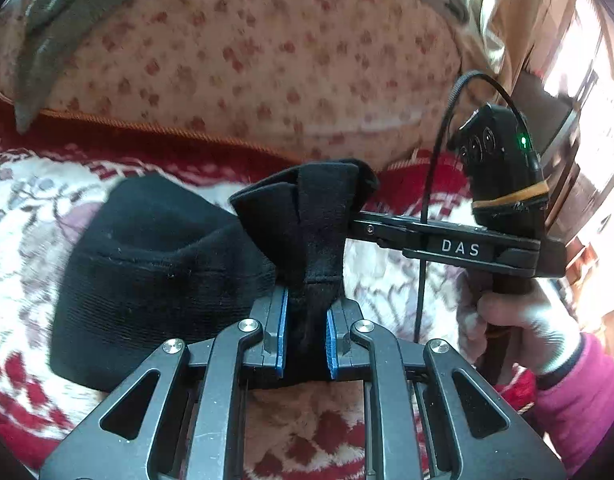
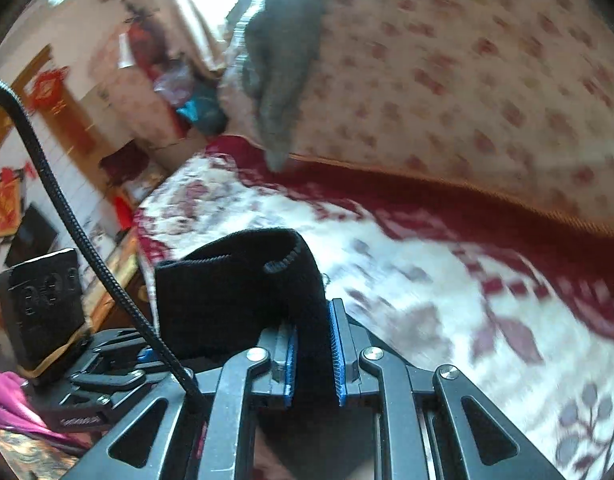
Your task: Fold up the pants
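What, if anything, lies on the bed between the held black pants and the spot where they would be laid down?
Nothing visible does. Both the left gripper and the right gripper are shut on the black knit pants, and the red-and-white floral blanket ahead is bare; the floral pillow sits farther back.

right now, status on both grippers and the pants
Left gripper shut on black pants. Right gripper shut on them too. Pants bunched over blanket. Nothing in the way.

Pants (image 1: 155, 264): black, ribbed band. Bed blanket (image 2: 427, 280): white with dark red border and mauve leaf print. Quilt (image 1: 247, 60): cream, small reddish floral spots, orange piping. Tongs' pads (image 2: 335, 354): blue. Sleeve (image 1: 579, 400): pink.
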`<act>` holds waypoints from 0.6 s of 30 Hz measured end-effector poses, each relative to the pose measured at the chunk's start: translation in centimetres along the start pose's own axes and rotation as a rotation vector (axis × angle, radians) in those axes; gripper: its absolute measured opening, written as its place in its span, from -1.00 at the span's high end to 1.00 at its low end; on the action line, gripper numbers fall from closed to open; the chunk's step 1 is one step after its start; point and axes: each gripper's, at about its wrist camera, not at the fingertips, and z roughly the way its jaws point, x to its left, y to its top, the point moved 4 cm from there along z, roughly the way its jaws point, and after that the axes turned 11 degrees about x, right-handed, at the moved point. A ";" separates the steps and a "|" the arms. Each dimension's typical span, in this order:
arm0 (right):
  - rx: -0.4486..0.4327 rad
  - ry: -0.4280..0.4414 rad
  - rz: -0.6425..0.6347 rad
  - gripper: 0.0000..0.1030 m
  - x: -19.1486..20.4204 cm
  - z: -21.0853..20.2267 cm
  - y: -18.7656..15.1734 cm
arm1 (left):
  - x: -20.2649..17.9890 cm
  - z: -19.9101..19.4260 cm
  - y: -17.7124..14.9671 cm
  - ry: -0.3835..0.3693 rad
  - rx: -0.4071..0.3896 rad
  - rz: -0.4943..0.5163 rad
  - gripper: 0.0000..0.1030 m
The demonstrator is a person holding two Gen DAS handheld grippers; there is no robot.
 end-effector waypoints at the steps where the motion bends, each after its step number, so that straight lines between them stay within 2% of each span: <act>1: 0.007 -0.018 0.021 0.69 -0.9 0.2 -0.5 | -0.2 0.6 -0.1 0.005 0.010 0.001 0.73; 3: 0.014 -0.047 0.074 0.62 -2.7 0.3 -1.6 | -0.7 1.5 -0.6 0.017 0.016 0.009 0.73; 5: 0.001 -0.058 0.134 0.30 -4.3 -0.3 -2.6 | -1.4 1.5 -0.8 0.031 0.009 0.027 0.73; 7: -0.010 -0.064 0.161 0.29 -5.1 -1.1 -3.3 | -1.3 1.4 -0.7 0.036 0.020 0.028 0.69; 10: -0.035 -0.092 0.200 0.29 -5.9 -2.6 -4.2 | -1.5 0.8 -0.9 -0.004 0.029 0.027 0.22; 11: -0.044 -0.105 0.215 0.29 -6.0 -3.1 -4.4 | -1.8 0.5 -1.1 -0.032 0.033 0.031 -0.01; 12: -0.058 -0.117 0.232 0.29 -6.2 -3.7 -4.6 | -2.0 0.2 -1.3 -0.057 0.032 0.035 -0.08; 18: -0.168 -0.097 0.276 0.29 -4.5 -7.5 -4.3 | -1.5 -2.3 -2.4 -0.078 0.023 0.061 -0.08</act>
